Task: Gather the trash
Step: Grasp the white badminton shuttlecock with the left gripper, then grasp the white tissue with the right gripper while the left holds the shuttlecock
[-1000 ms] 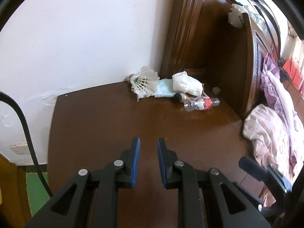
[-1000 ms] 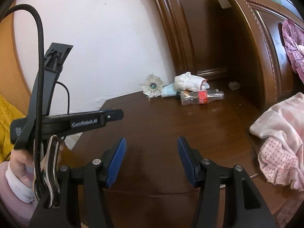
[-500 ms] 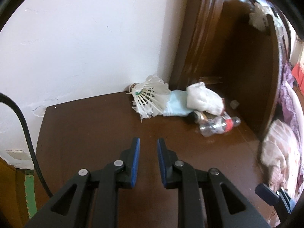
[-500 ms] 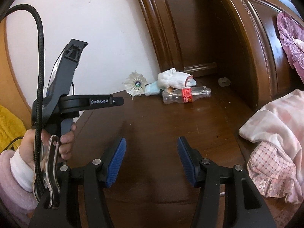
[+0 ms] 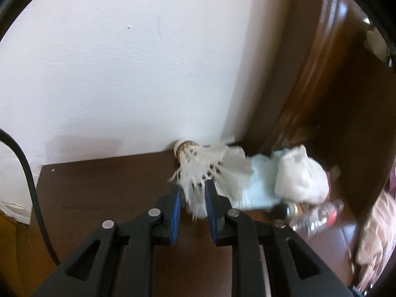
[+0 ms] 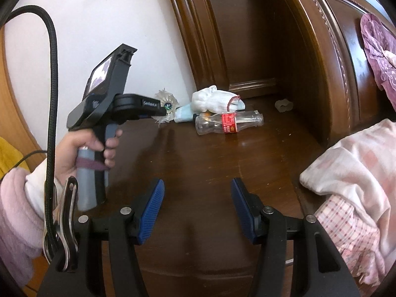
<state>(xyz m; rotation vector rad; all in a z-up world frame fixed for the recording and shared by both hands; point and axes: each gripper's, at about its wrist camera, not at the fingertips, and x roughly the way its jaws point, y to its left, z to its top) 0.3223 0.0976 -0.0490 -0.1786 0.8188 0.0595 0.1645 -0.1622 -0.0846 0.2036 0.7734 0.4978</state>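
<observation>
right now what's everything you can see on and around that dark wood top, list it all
shuttlecock: one, white feathers, back by the wall, feather ends between the left tool's fingers
face mask: one, pale blue, beside the shuttlecock
glove: one, white with a red cuff edge, lying on the mask
plastic bottle: one, clear with a red label, on its side in front of the glove
small crumpled scrap: one, whitish, near the headboard
wood top: one, dark brown
bedding: pink and checked, to the right
cable: one, black, at the left
left tool: black with blue pads, narrow gap, around the feathers
right tool: black with blue pads, open, holding nothing
hand: one, gripping the left tool's handle
</observation>
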